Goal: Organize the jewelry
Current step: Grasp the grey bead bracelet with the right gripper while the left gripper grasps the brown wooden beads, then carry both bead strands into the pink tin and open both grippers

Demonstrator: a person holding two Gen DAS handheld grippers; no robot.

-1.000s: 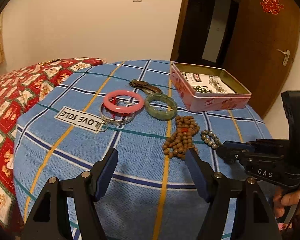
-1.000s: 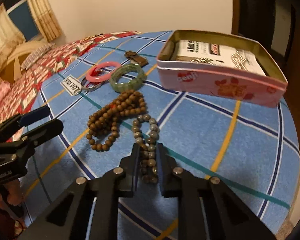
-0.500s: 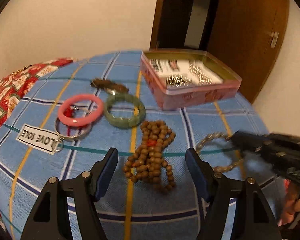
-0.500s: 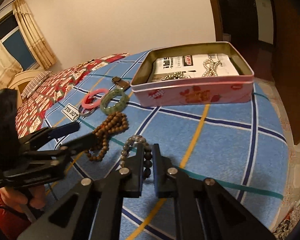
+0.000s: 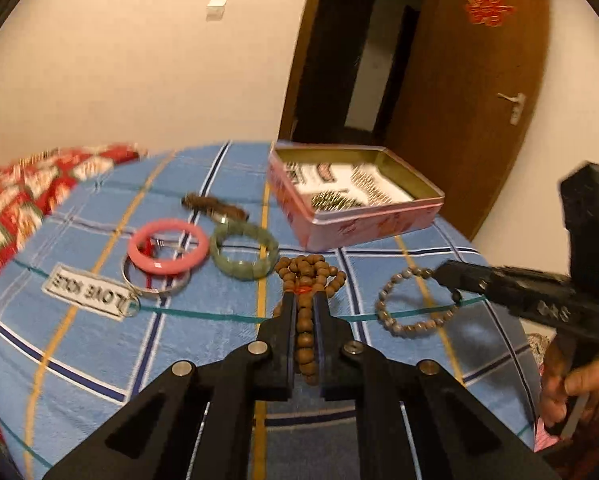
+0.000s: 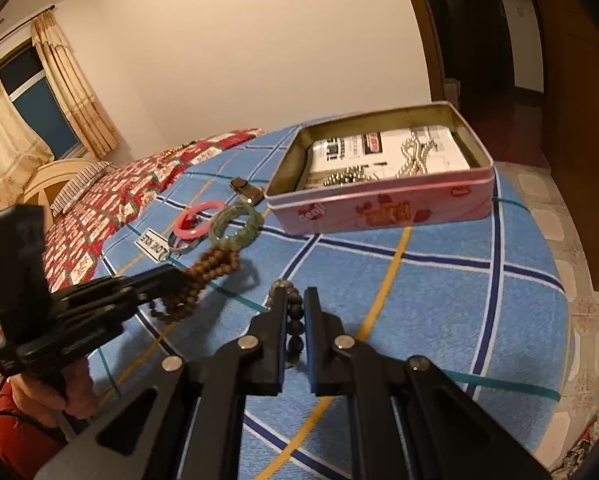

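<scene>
Blue checked cloth [image 5: 99, 360] covers the round desk, with a red patterned bed [image 6: 111, 196] behind it and a wooden door [image 5: 471, 92] past the far edge. Near that far edge sits the open pink tin [image 6: 383, 208], lined with printed paper and already holding some metal chains, so it looks like the place where the jewelry goes. Loose on the cloth nearer the middle lie a pink bangle [image 5: 167, 246], a green bracelet [image 5: 245, 250], a silver ring with a "LOVE" tag [image 5: 89, 292] and a small brown piece [image 5: 213, 206]. The left tool [image 5: 303, 320] is closing on the brown bead string [image 5: 311, 276], beads already pinched between its jaws. The right tool [image 6: 295, 316] is clamped on the grey bead bracelet [image 5: 415, 300], which hangs in a loop above the cloth, probably bound for the tin.
</scene>
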